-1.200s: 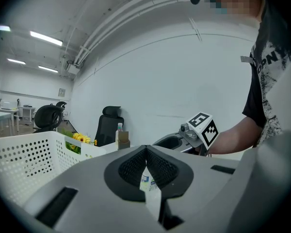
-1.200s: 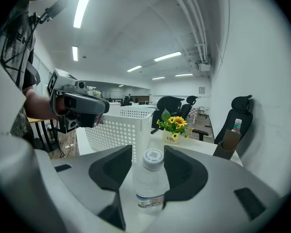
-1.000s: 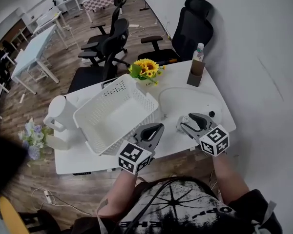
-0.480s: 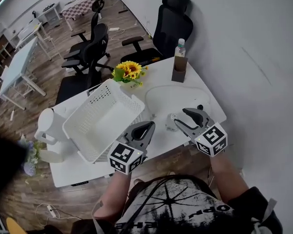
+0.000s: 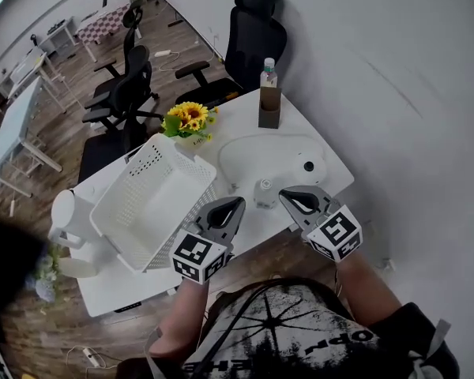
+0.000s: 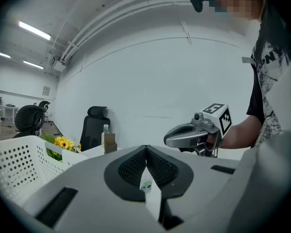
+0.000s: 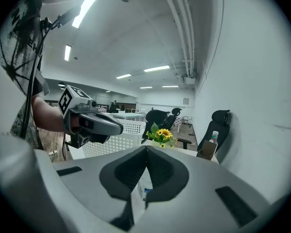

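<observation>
Plastic bottle (image 5: 264,193) is seen upright on the table (image 5: 332,181) just beside the basket (image 5: 154,204), apparently so it stands unaided. It is flanked by the left gripper (image 5: 234,204), nearer the basket, and the right gripper (image 5: 292,199), farther off. Both are held with jaws pressed together, nothing clasped.

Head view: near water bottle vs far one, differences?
Placement: near bottle stands bare on the table between left gripper and right gripper; far bottle sits in a brown box. Position: near bottle by the front edge, far bottle at the back edge. Both upright, white-capped.
</observation>
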Demonstrator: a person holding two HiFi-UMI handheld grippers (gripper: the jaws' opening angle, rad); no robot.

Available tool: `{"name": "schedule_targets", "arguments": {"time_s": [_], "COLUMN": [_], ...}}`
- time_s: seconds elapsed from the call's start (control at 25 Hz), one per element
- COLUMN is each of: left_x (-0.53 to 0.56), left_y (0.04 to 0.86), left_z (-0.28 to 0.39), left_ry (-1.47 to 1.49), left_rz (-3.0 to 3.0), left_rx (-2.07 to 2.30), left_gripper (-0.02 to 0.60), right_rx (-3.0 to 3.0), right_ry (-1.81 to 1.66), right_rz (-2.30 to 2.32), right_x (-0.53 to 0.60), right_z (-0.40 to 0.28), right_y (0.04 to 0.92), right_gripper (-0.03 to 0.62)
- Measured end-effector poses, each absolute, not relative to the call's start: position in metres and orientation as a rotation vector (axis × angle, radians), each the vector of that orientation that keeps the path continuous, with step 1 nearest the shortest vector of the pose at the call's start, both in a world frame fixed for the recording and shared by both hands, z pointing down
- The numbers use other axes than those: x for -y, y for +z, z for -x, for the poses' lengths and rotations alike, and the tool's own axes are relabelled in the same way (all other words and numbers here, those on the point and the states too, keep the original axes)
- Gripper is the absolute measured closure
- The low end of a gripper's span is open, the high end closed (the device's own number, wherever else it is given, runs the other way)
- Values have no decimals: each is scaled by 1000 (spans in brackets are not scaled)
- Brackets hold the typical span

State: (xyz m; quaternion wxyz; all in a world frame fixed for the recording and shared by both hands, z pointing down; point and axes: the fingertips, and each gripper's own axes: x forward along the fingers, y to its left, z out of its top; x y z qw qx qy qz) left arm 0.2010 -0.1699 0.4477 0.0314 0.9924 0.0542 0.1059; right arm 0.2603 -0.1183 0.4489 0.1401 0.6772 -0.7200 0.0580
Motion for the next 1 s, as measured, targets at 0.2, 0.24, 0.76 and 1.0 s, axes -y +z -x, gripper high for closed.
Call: {"name": "schedule_targets", "arguments": {"time_s": [0.2, 0.24, 0.76, 1.0], "left_x": [163, 163, 162, 162], "left_y": [447, 446, 450, 450], "left_z": [-204, -205, -208, -209], "left_ry": [325, 324, 339, 342], "left_rz": [-3058, -3057, -3055, -3056], "left_rx": [-189, -192, -207, -217], "left_gripper": [572, 572, 572, 571], "right_rx": [2047, 2044, 2022, 2014], "right_ry": [176, 177, 178, 186], "right_rz": [-1926, -1923, -1921, -1935], "right_x": [114, 114, 113, 110], "right_z": [-260, -260, -263, -265], "right_y": [452, 452, 457, 459], "right_gripper": [572, 572, 574, 574]}}
